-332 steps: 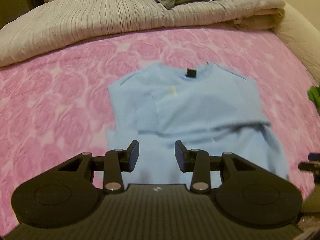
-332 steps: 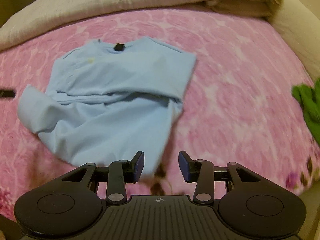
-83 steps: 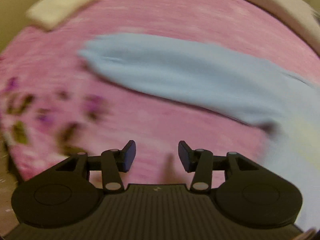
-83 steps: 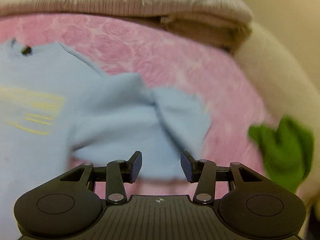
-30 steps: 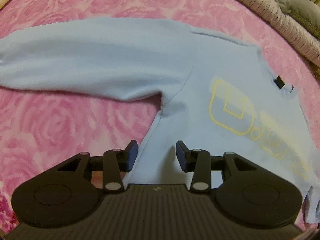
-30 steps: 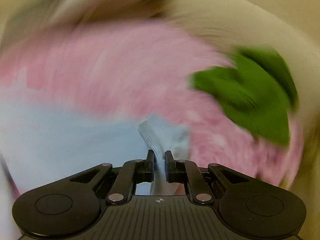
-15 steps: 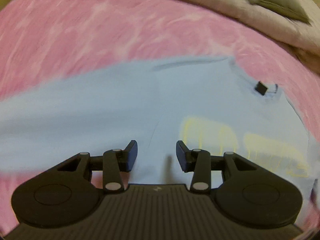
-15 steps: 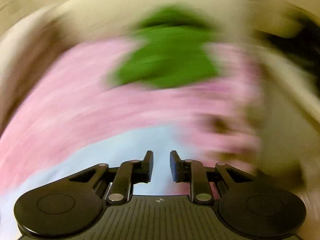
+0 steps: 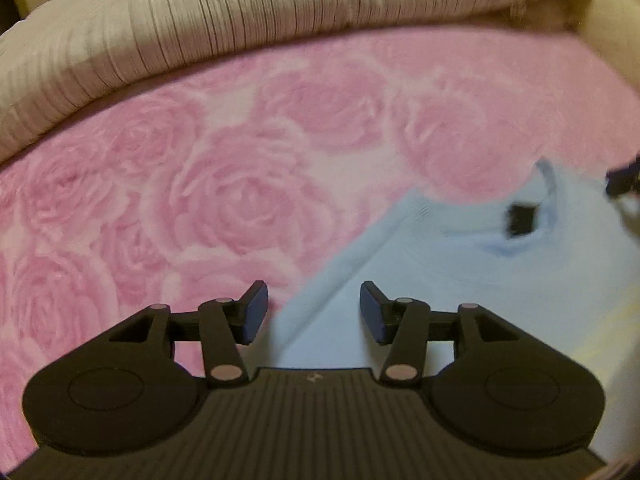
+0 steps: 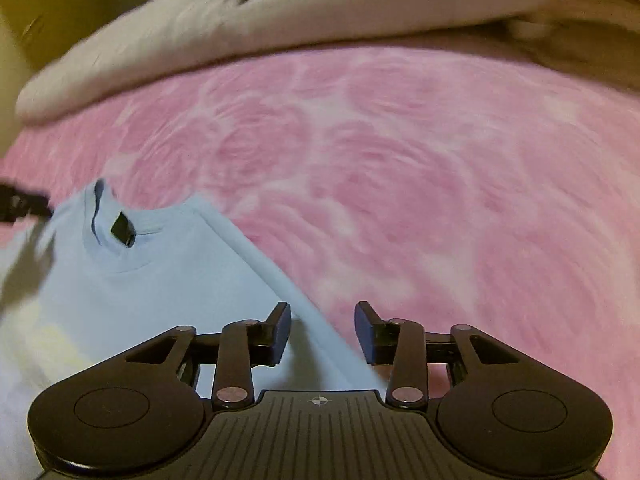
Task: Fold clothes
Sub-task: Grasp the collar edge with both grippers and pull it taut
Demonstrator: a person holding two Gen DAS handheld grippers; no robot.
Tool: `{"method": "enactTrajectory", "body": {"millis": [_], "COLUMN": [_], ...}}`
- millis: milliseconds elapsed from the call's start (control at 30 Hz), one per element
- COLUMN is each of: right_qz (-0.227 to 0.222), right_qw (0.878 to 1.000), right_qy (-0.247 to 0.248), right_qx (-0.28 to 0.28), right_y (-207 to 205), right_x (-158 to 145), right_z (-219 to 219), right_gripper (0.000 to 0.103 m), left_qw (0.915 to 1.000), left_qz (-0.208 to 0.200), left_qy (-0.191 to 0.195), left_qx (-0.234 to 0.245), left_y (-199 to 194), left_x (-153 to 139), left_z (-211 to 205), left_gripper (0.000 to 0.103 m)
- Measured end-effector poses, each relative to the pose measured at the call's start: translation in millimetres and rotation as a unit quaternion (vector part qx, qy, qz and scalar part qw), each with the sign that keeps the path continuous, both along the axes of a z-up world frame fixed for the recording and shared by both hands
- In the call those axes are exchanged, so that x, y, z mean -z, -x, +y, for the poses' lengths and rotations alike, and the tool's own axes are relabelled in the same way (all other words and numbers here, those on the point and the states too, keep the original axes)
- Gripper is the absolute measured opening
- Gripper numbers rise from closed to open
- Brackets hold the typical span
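Left tongs: opening, pads apart over the shirt's shoulder edge, nothing gripped.
Right tongs: opening above the other shoulder, nothing clamped.
Shirt: light-blue knit, spread flat on the bed.
Bedcover: pink, rose-patterned.
Quilt: beige, ribbed, heaped beyond.

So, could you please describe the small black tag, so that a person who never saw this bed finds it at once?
On the pink rose-patterned blanket lies a light blue shirt. Follow it up to the round neckline nearest the beige folded quilt. The black tag sits inside the collar, the only dark patch on the pale blue cloth.
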State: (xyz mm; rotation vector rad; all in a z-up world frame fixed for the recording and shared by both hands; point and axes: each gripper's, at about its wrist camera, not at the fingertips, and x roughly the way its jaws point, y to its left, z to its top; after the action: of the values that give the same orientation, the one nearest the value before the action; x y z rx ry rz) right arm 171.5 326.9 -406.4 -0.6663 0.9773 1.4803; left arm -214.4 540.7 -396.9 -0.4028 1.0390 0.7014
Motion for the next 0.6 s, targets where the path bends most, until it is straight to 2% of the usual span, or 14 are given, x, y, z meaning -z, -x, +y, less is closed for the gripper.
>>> {"method": "enactTrajectory", "body": {"millis": [67, 100, 133, 167, 200, 233, 333, 500, 600], "right_qz": [-0.006, -0.008, -0.009, -0.013, -0.020, -0.021, -0.019, -0.050, -0.079], "right_qw": [1.000, 0.999, 0.999, 0.998, 0.997, 0.995, 0.994, 0.992, 0.988], "right_qy": [0.005, 0.002, 0.001, 0.003, 0.006, 0.007, -0.007, -0.067, -0.100], "right_qx": [-0.028, -0.039, -0.050, -0.063, -0.079, -0.094, -0.105, -0.095, -0.088], "right_y": [9, 12, 15, 18, 20, 22, 22, 22, 29], "right_x": [3, 4, 5, 4, 3, 1, -2, -24, -28], "right_z": [14, 17, 20, 20, 22, 24, 30, 33, 37], "right_gripper": [0.041, 0.042, 0.042, 0.037, 0.010, 0.005, 0.003, 0.002, 0.002], "left_qw": [0.9998, 0.9997, 0.9994, 0.9988, 0.9980, 0.9970, 0.9944, 0.9953, 0.9936], "left_qz": [0.007, -0.004, -0.010, -0.017, -0.017, -0.016, -0.015, -0.062, -0.061], "left_qy": [0.003, -0.004, -0.007, -0.010, -0.019, -0.029, -0.057, -0.071, -0.095], "left_qx": [0.016, 0.023, 0.034, 0.045, 0.058, 0.070, 0.088, 0.024, 0.003], "left_y": [1, 4, 4, 4, 3, 1, -2, 13, 11], "left_x": [11, 11, 10, 10, 8, 6, 1, -20, -17], "left_z": [6, 5, 4, 2, -3, -8, -18, 6, 14], "left_gripper": [0.047, 0.047, 0.038, 0.015, 0.007, 0.005, 0.004, 0.006, 0.006]}}
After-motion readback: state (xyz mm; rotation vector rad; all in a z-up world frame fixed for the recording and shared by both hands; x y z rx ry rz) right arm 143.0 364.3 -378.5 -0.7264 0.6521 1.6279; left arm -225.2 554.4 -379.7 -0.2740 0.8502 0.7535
